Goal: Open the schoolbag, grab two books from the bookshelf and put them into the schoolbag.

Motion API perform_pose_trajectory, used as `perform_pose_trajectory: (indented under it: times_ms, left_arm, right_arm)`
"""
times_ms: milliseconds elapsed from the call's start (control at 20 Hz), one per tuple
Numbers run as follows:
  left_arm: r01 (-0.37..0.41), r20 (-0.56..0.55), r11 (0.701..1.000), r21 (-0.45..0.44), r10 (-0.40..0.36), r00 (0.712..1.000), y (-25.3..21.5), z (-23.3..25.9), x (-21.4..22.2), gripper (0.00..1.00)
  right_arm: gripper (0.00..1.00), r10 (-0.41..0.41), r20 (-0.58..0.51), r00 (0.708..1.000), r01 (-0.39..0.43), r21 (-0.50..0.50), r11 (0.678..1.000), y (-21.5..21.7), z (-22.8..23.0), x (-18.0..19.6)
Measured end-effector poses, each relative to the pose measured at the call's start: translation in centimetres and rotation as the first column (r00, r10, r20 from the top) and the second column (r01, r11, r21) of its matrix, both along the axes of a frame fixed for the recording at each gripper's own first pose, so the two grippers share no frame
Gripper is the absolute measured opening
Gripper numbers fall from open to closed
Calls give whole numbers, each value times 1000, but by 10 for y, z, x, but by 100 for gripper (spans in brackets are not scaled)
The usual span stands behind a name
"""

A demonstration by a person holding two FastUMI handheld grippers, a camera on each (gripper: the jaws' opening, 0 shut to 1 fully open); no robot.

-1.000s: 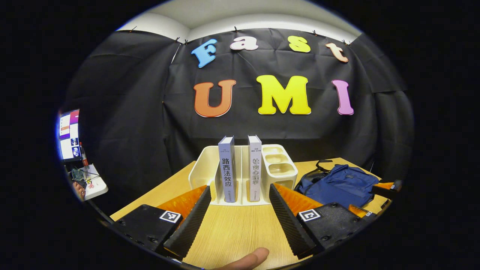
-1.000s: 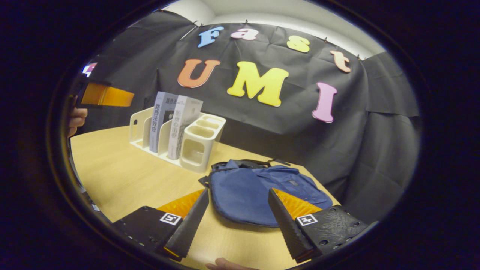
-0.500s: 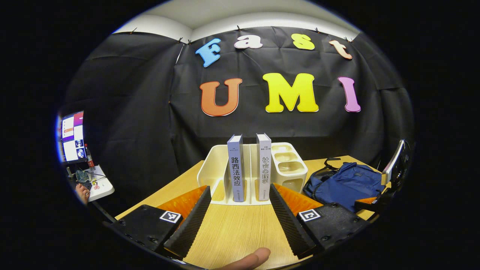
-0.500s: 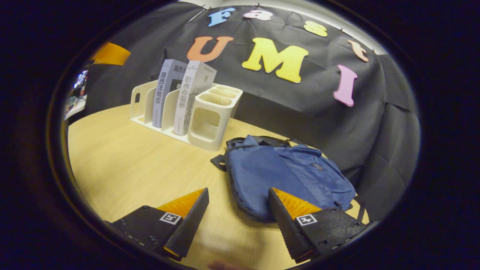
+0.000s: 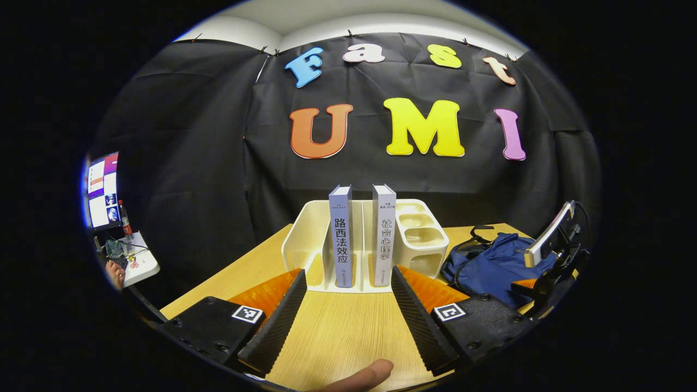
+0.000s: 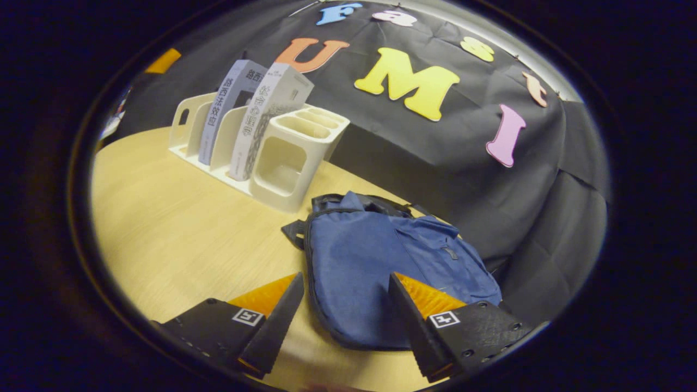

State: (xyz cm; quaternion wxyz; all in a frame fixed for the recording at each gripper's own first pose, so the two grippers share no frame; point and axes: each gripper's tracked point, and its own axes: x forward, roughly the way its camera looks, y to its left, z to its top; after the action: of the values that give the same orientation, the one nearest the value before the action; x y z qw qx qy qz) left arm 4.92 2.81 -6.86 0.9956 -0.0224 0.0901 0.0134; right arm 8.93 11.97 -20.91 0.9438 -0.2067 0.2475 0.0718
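Left gripper view, L to R: a lit monitor (image 5: 102, 188) on a small white side table (image 5: 142, 265) at far left, w/ a bottle and some clutter too small to make out. Centre: the left gripper (image 5: 345, 310) is low over the light wooden tabletop (image 5: 340, 337), jaws wide apart w/ nothing between them, aimed at the white plastic desktop bookshelf (image 5: 305, 239). In it two books stand upright in neighbouring slots: a lilac-grey book (image 5: 341, 237) on the left, a white-spined book (image 5: 383, 237) on the right, spines facing the camera. The shelf's pen-cup section (image 5: 420, 237) is at its right end. A fingertip (image 5: 364, 377) shows at the bottom edge. Further R: the blue fabric schoolbag (image 5: 498, 261) lies flat on the table, and the other gripper's body (image 5: 555, 245) is over the bag's right part.

Right gripper view, L to R: bookshelf (image 6: 188, 117) at upper left seen from its side, lilac-grey book (image 6: 224, 106) and white-spined book (image 6: 267, 117) appear to lean in the lens; tabletop (image 6: 174, 228) bare in front. Schoolbag (image 6: 375, 261) lies zipped shut, black straps (image 6: 354, 201) toward the shelf, zip pocket (image 6: 435, 247) on top. The right gripper (image 6: 345, 316) is spread wide, hovering above the bag's near edge, holding nothing; whether the tips touch the fabric I can't tell.
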Motion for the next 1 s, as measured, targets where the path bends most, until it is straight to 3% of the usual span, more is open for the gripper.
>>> perform_pose_trajectory:
  times_ms: [250, 550, 650, 700, 750, 800, 850, 950, 1000]
  left_arm:
    - [4, -5, 1000, -5, -4, 1000, 0, -4, 3, 98]
    - [2, -19, 1000, -29, -2, 1000, 2, -8, 6, 98]
    - [-4, -23, 999, -35, 3, 1000, 5, -8, 5, 98]
    - [-15, -16, 999, -41, 15, 1000, 6, -5, 4, 98]
    - [-22, -4, 999, -47, 21, 1000, 8, -2, 3, 98]
    - [-21, 8, 998, -59, 22, 1000, 6, 2, 2, 98]
    - [-15, 20, 997, -70, 16, 1000, 4, 7, 3, 98]
    - [-6, 34, 997, -76, 8, 999, 0, 9, 0, 98]
    - [-6, 41, 997, -71, 9, 999, 0, 11, -2, 98]
  right_arm:
    - [93, -41, -9, 999, 40, -81, 996, -12, -5, 19]
    - [73, -64, 42, 997, 67, -65, 996, -18, 26, 28]
    - [54, -76, 71, 995, 81, -75, 994, -23, 41, 32]
    - [58, -77, 86, 993, 83, -69, 994, -25, 48, 32]
    - [51, -82, 84, 993, 87, -51, 995, -24, 50, 37]
    - [33, -75, 62, 995, 77, -28, 997, -22, 48, 37]
    - [34, -58, 39, 998, 58, 1, 998, -18, 45, 40]
    - [14, -53, 27, 998, 53, 15, 998, -24, 48, 44]
    - [12, -54, 35, 998, 54, 10, 999, -29, 49, 47]
